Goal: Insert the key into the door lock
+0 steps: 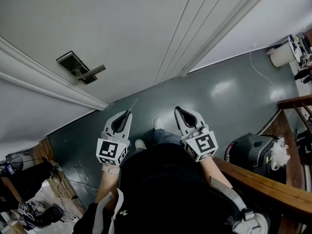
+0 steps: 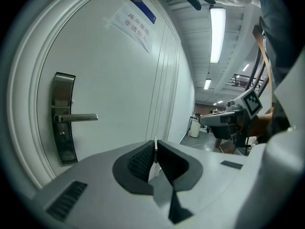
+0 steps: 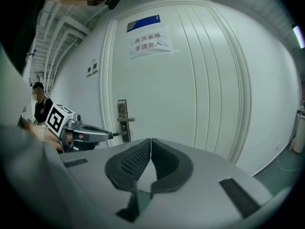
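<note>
Head view: person's black top (image 1: 165, 189) nearest the lens, both grippers held out in front over the grey floor (image 1: 219, 96); white door (image 1: 122, 23) ahead.

Left gripper (image 1: 126, 116): jaws pinching the key (image 1: 132, 105); thin blade projects past the jaw tips toward the door. Left gripper view: key (image 2: 155, 152) seen edge-on, clamped between the dark pads (image 2: 138, 161); lock plate (image 2: 64, 118) with lever handle (image 2: 78, 118) up and left of the jaws, key clear of it, not inserted; paper notice (image 2: 133, 25) high on the door.

Right gripper (image 1: 180, 112): jaws pressed together, nothing between them, confirmed in the right gripper view (image 3: 150, 144); held beside the left gripper, apart from it. Same view shows the key (image 3: 119, 134) tip near the lock plate (image 3: 123, 116); contact cannot be told.
</note>
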{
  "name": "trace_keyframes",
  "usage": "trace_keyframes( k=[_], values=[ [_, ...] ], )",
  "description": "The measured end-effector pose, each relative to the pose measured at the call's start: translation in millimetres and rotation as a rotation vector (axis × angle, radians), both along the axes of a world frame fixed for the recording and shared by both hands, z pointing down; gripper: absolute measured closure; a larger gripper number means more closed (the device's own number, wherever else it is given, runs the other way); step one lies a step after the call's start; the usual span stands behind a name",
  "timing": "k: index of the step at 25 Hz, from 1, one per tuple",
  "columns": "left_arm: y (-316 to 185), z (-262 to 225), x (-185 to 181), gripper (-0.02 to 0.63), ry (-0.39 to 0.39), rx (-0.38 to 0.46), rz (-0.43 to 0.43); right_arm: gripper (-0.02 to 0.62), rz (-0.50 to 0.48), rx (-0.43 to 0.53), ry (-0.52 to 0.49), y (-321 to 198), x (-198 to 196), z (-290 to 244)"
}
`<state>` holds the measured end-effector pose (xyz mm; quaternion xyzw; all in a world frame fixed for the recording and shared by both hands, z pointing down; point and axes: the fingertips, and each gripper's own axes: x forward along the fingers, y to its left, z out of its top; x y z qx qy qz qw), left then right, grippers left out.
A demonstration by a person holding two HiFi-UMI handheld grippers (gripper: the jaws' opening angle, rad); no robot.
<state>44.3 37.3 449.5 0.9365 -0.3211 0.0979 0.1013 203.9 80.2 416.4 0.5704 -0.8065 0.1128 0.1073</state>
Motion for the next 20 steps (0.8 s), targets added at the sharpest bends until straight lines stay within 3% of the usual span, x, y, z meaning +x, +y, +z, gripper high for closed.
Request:
trace_keyframes(
  k=[13,20],
  values=[
    [-64.6,-3.9,30.9,0.578,-0.009,-0.025,-0.176,0.580,-0.194,-0.008,-0.055,-84.1,28.1,3.9],
    [-77.2,-13.2,30.1,0.578,0.069,-0.038,-0.337,0.578,-0.360,0.007,-0.071,-119.8,23.9,-1.6]
  ],
)
